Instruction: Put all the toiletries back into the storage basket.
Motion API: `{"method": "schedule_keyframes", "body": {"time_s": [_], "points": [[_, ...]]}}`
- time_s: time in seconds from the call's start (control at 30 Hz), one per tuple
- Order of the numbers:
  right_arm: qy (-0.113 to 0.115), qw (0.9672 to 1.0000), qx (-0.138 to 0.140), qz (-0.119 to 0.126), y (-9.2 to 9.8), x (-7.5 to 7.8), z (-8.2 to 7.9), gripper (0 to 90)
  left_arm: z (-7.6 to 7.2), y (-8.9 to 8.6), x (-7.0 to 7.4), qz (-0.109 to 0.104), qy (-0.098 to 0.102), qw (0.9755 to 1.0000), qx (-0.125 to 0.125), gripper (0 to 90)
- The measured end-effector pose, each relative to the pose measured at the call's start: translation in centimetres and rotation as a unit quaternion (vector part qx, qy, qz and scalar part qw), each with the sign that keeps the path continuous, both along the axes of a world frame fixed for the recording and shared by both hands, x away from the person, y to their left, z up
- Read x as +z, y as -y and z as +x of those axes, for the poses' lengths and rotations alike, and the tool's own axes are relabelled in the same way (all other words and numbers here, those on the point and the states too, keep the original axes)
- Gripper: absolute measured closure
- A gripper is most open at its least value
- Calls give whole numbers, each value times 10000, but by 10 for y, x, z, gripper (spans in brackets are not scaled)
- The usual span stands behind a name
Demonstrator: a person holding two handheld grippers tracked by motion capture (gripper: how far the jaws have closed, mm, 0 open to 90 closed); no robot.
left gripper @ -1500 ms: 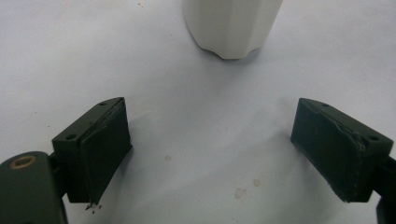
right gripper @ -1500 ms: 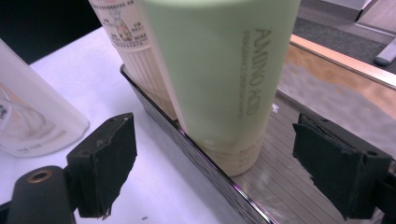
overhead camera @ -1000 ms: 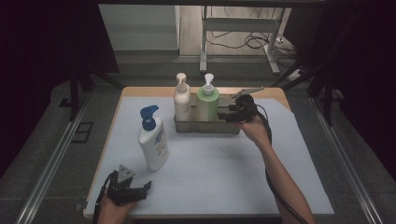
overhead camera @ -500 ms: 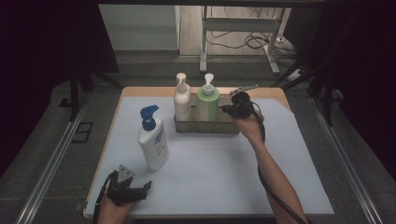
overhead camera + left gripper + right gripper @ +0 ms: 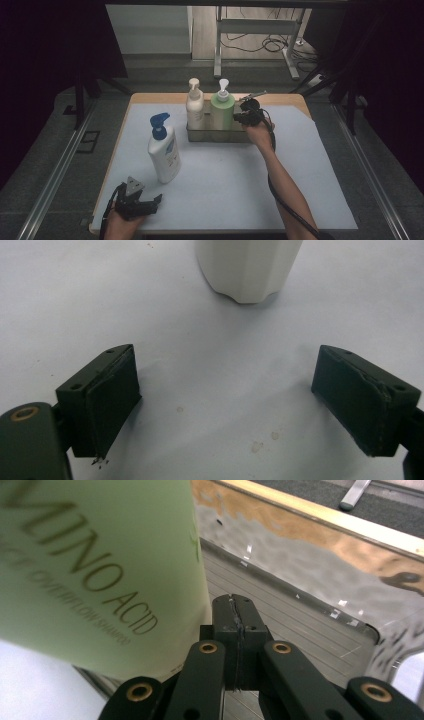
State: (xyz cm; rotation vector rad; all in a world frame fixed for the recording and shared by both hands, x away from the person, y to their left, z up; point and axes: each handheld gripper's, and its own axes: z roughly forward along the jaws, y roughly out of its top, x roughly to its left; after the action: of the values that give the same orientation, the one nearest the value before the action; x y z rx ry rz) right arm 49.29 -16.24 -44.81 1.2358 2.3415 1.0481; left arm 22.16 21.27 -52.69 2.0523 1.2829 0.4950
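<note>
Inside metal tray [image 5: 220, 136], two pump bottles [image 5: 222, 107].

Tray [image 5: 320, 605] — shiny, mirror-like metal; green bottle [image 5: 90, 565] — smooth, seemingly plastic; table edge [image 5: 350, 522] — wood.

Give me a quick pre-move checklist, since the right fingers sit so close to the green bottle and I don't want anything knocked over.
1. Right gripper empty: ok, fingers shut together with nothing between them.
2. Clearance from green bottle: not ok, the shut fingers sit right beside its wall; contact cannot be told.
3. Green bottle and cream bottle upright in the metal tray: ok.
4. Free tray space on the right gripper's side: ok, bare floor shows there.
5. Left gripper ready: ok, open and empty over the white mat.
6. Blue-pump bottle standing outside the tray: ok, upright and untouched.
</note>
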Motion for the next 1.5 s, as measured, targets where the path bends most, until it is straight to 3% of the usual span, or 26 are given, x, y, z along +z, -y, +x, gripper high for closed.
{"method": "schedule_keyframes", "body": {"time_s": [0.43, 1.13, 1.5], "points": [[-237, 9997, 14, 76, -4, -10, 6, 898, 0, 0, 0, 0, -3, 10000, -1, 114], [-299, 9994, 164, 16, -23, -12, 3, 899, 0, 0, 0, 0, -6, 10000, -2, 114], [-280, 9995, 140, -40, -24, -12, 0, 899, 0, 0, 0, 2, -10, 10000, -3, 114]]}}
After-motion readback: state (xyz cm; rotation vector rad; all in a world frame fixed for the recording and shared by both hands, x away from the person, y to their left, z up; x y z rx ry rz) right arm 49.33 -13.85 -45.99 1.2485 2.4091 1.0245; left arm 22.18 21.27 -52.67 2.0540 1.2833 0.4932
